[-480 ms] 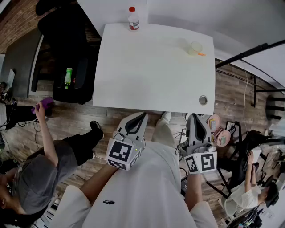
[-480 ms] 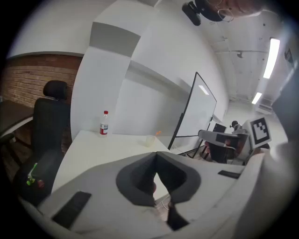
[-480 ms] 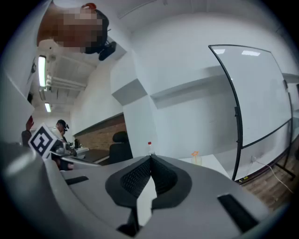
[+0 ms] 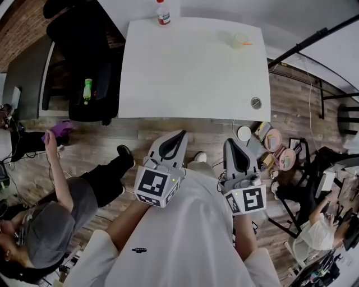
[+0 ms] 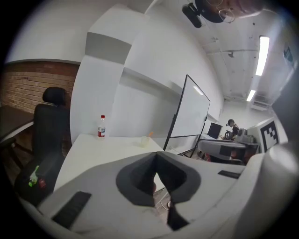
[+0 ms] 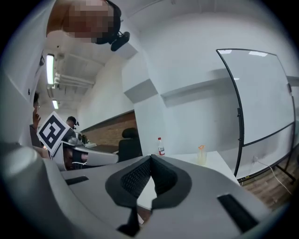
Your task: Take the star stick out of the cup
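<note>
Both tools are held low in front of the person, short of the near edge of the flat white bench (image 4: 190, 73). The left tongs (image 4: 180, 134) sit at about seven o'clock from the bench's middle and the right tongs (image 4: 230, 141) at about five o'clock. Each has its jaws pressed together on nothing, the tips meeting in its own view. The small translucent plastic cup (image 4: 239, 39) stands upright near the far right corner of the bench, at about one o'clock from its middle and well apart from both tongs. The thin star stick (image 4: 248, 43), of which only an orange end shows, leans out over the cup's rim toward three o'clock. A clear plastic bottle with a red cap (image 4: 162, 13) stands at the far edge, at about eleven o'clock. The stick looks very light, stiff, slender and probably slick, and the cup seems light enough to tip or slide if the stick drags on its rim. The best hold is likely the bare part above the rim, just below the orange end, pinched across its width by the nearer right tongs and drawn out along the stick's own lean.
</note>
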A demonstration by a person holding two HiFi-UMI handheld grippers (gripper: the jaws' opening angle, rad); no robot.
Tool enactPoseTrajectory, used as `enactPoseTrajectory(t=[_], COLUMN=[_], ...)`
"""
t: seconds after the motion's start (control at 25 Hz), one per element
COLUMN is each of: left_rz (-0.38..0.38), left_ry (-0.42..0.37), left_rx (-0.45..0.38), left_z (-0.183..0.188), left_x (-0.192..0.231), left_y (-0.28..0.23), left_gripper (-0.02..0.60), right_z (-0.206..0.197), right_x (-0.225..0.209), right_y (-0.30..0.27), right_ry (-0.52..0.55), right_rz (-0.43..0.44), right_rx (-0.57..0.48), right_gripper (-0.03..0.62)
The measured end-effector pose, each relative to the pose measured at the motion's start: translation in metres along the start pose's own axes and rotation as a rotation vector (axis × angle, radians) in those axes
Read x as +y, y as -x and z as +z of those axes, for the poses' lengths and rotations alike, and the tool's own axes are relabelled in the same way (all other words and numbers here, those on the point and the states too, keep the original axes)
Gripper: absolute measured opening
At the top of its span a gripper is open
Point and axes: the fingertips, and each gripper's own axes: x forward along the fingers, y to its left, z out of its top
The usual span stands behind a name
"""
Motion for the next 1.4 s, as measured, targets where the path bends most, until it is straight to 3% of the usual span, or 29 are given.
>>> enactPoseTrajectory(t=[0.2, 0.4, 0.88, 1.16, 1.4], left_rz=[0.031, 0.028, 0.007, -0.018, -0.046], left_ry=[-0.001, 0.0, -0.017, -0.022, -0.014], left_rx=[0.0, 0.007, 0.047, 0.07, 0.072], left_z=[-0.01, -0.02, -0.037, -0.031, -0.011], left_x=[-0.031, -0.066, -0.113, -0.103, -0.07], left_y=[0.016, 0.012, -0.011, -0.04, -0.089], left_gripper=[0.003, 0.003, 0.003, 0.003, 0.003], right_z=[0.004, -0.011, -0.033, -0.033, -0.025], right_x=[-0.003, -0.029, -0.076, -0.1, -0.119], right_y=[0.032, 0.063, 0.1, 0.085, 0.035], right_ry=[-0.005, -0.111, -0.119, -0.149, -0.132], right_rz=[0.027, 0.017, -0.038, -0.076, -0.1], right_rx=[-0.023, -0.022, -0.013, -0.007, 0.024], right_gripper=[0.003, 0.005, 0.005, 0.005, 0.005])
